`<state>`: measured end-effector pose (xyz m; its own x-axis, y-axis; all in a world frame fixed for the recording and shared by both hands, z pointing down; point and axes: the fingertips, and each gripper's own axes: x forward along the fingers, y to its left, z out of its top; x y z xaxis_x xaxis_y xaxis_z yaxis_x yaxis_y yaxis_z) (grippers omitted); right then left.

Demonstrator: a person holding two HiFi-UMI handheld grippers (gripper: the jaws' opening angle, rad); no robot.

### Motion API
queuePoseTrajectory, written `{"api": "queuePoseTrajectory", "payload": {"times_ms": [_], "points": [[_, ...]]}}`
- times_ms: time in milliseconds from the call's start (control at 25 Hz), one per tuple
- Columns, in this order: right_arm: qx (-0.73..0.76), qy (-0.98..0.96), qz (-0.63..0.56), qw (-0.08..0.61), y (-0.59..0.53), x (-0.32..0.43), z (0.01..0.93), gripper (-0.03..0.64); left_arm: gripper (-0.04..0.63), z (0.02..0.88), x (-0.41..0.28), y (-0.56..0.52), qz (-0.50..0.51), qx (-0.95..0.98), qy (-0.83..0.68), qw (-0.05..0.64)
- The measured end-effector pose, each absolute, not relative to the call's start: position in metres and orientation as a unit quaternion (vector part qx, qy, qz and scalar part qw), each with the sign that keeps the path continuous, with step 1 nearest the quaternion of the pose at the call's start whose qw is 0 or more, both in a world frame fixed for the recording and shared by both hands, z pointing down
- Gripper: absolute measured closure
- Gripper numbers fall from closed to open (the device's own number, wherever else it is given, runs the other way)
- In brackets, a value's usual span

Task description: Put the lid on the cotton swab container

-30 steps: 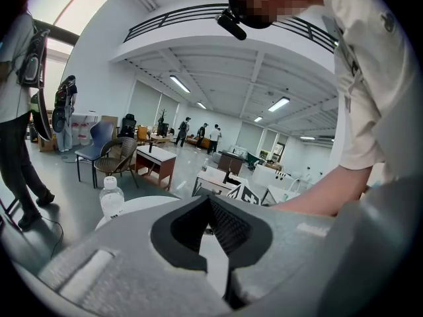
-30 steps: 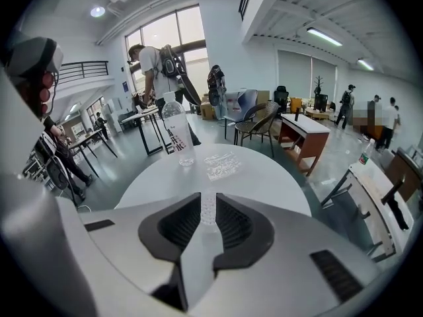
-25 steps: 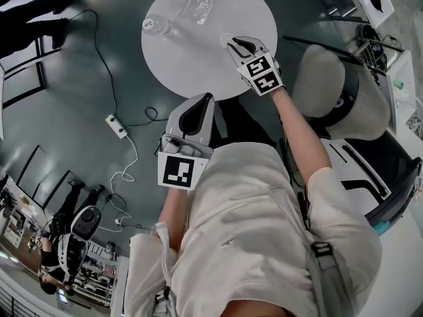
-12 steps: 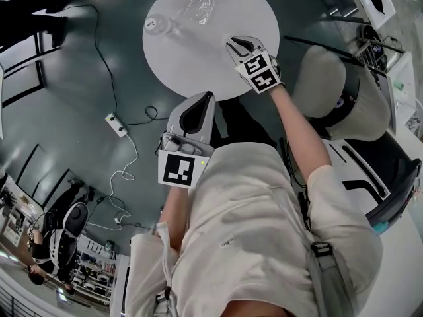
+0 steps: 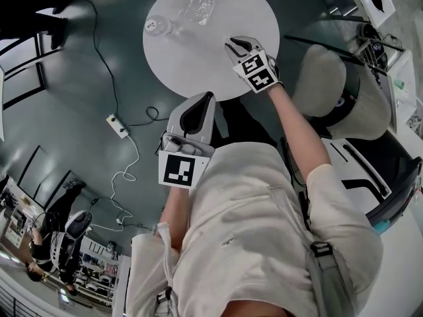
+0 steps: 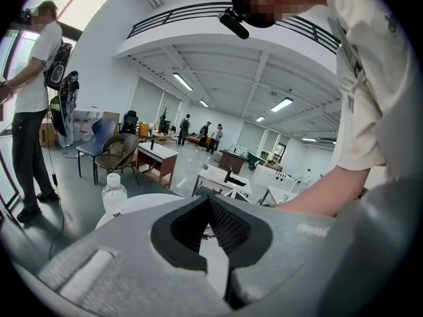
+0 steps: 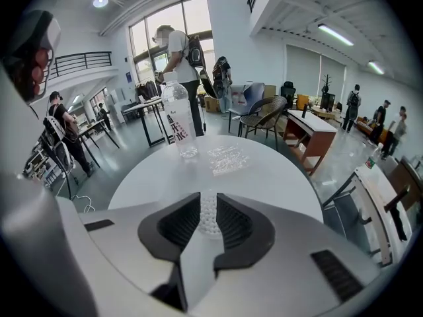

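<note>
Grey left gripper (image 6: 209, 202) sits nearest, pulled in by the person's body. Its tips are pressed together with nothing between them, so it's just idling.

Further out, the right gripper (image 7: 208, 199) is over the near right part of the white round table (image 5: 192, 65). It's clamped on the cotton swab container (image 7: 208, 222), and you can see the white swab heads packed between its pads. Can't tell if the container's base is on the table or lifted.

Past that, toward the far side, a clear crinkly plastic piece (image 7: 228, 158) lies flat, and I'm guessing that's the lid. A water bottle (image 7: 177, 121) stands just left of it.

What worries me is that the container is open-topped, so any tilt on the way over could dump swabs. Squeeze too hard and the rim may warp so the lid won't seat. That flat, clear lid also looks slippery to pinch, and a sloppy reach for it could knock the bottle over.
</note>
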<state>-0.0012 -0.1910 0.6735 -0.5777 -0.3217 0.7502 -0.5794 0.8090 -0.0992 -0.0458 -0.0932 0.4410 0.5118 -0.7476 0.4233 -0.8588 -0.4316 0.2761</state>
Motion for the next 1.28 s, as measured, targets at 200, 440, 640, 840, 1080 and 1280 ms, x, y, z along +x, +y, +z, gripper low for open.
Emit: {"api": "queuePoseTrajectory", "payload": {"times_ms": [200,440,640,840,1080,1280], "points": [[0.261,-0.871,0.176,0.378,-0.191,-0.002,0.675,0.535,0.586,0.44,-0.049,-0.092,0.118,0.836,-0.483,0.233],[0.259,-0.868,0.169,0.388,-0.19,0.0,0.679,0.534,0.586,0.44,-0.049,-0.09,0.117,0.835,-0.485,0.233],[0.252,-0.862,0.158,0.41,-0.191,-0.002,0.677,0.534,0.586,0.438,-0.051,-0.089,0.113,0.833,-0.491,0.23],[0.256,-0.858,0.165,0.414,-0.191,0.0,0.677,0.534,0.586,0.432,-0.051,-0.087,0.111,0.832,-0.495,0.222],[0.275,-0.864,0.18,0.381,-0.187,0.0,0.655,0.528,0.586,0.418,-0.06,-0.079,0.108,0.828,-0.509,0.208],[0.277,-0.876,0.162,0.362,-0.179,0.001,0.62,0.531,0.586,0.4,-0.061,-0.074,0.098,0.827,-0.522,0.184]]}}
